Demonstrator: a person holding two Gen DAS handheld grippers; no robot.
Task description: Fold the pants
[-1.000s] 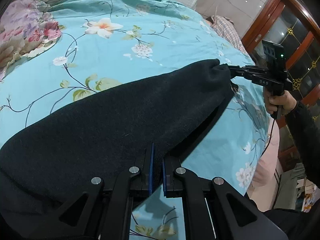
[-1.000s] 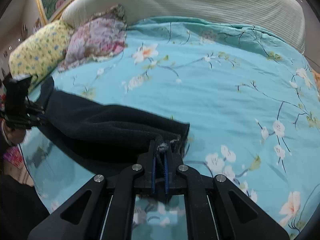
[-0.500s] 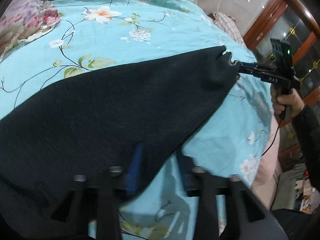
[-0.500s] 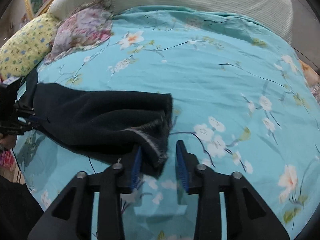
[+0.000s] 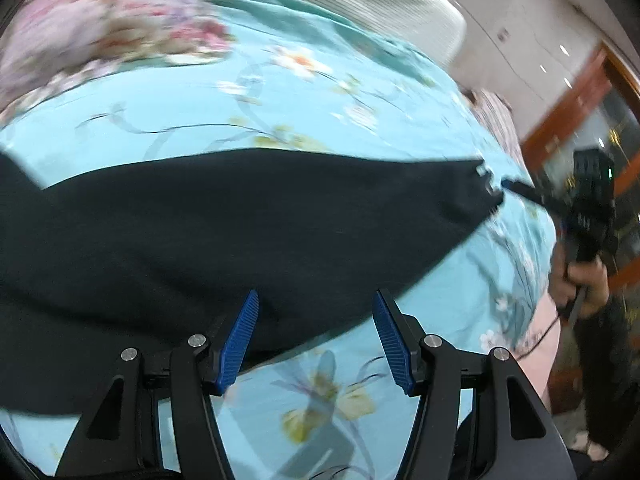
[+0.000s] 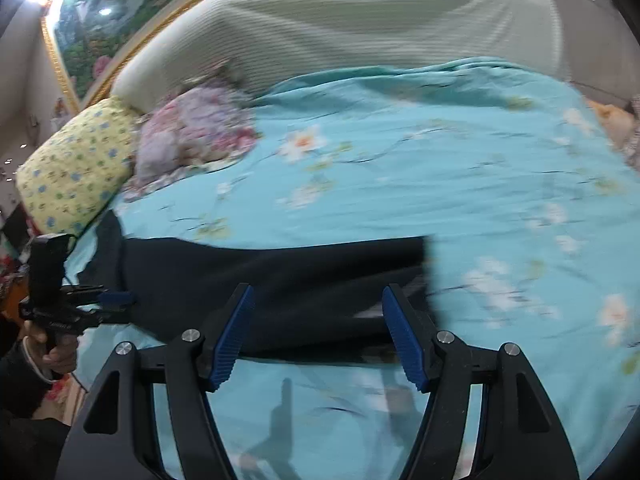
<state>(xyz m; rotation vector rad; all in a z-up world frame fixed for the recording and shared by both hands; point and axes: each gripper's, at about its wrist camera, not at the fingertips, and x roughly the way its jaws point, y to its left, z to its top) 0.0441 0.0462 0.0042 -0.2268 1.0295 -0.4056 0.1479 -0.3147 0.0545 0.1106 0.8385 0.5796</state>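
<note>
Right wrist — floral bedspread (image 6: pixel 480 160), headboard (image 6: pixel 360 28) — pants (image 6: pixel 280 280).

The bed (image 6: pixel 460 184) had a blue flowery cover. Dark pants (image 6: pixel 280 280) lay near its front edge, pillows (image 6: pixel 76 176) by the headboard.

L gripper (image 5: pixel 316 336) jaws apart over pants (image 5: pixel 240 224).

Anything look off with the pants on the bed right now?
Nothing damaged. The dark pants lie folded lengthwise on the floral bedspread, but the near edge looks uneven, with a lower layer peeking out beside the right gripper. Both grippers' jaws are open.
</note>
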